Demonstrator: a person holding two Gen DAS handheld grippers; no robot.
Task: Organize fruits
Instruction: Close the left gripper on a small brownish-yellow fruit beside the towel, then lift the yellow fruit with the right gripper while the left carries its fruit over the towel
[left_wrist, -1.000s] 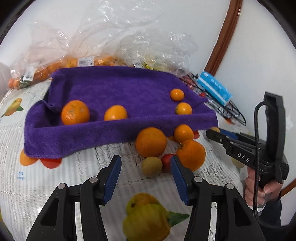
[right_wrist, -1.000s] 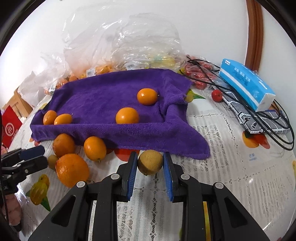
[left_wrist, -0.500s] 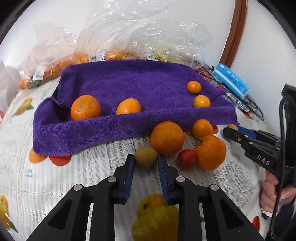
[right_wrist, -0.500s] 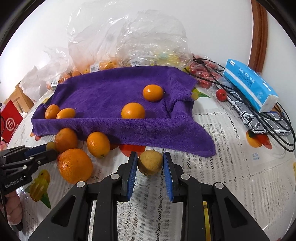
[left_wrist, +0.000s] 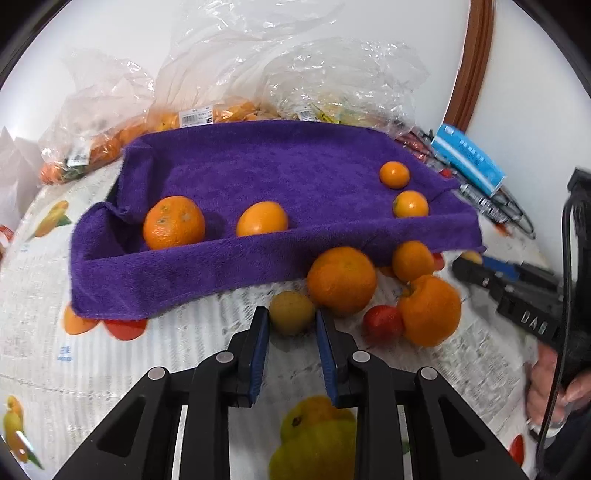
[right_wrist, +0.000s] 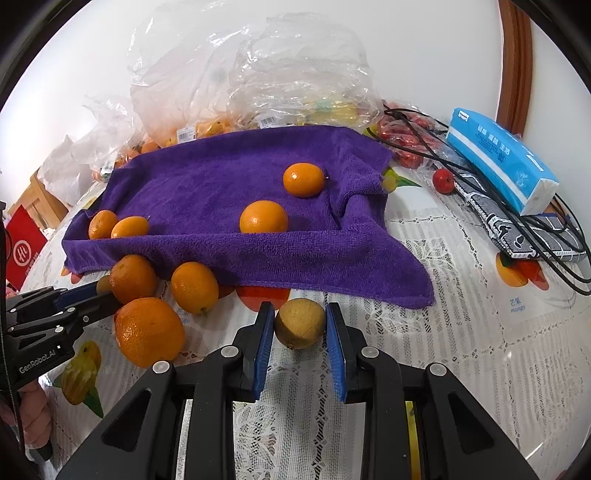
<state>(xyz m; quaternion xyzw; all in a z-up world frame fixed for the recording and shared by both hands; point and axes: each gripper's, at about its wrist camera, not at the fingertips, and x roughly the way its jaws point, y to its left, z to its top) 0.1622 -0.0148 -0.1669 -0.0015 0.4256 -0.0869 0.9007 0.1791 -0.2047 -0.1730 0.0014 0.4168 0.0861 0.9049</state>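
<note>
Fruits lie on and around a purple towel (left_wrist: 258, 177) on the patterned tablecloth (right_wrist: 461, 350). Reading the left wrist view from left to right, we see a large orange (left_wrist: 173, 222) and a smaller one (left_wrist: 262, 218) inside the towel's raised front fold, then two small oranges (left_wrist: 395, 174) near its right edge. In front of the towel, our left gripper (left_wrist: 291, 325) is closed on a small yellow-brown fruit (left_wrist: 291, 312), just beside a big orange (left_wrist: 341, 280), a red fruit (left_wrist: 382, 323) and another orange (left_wrist: 428, 310). Reading the right wrist view, we see the left gripper at far left, then loose oranges (right_wrist: 149, 330), then our right gripper (right_wrist: 300, 343) clamped on a second yellow-brown fruit (right_wrist: 300, 323) just below the towel's front hem. At far right lie a blue tissue pack (right_wrist: 498, 158) and black cables (right_wrist: 554, 236).
</note>
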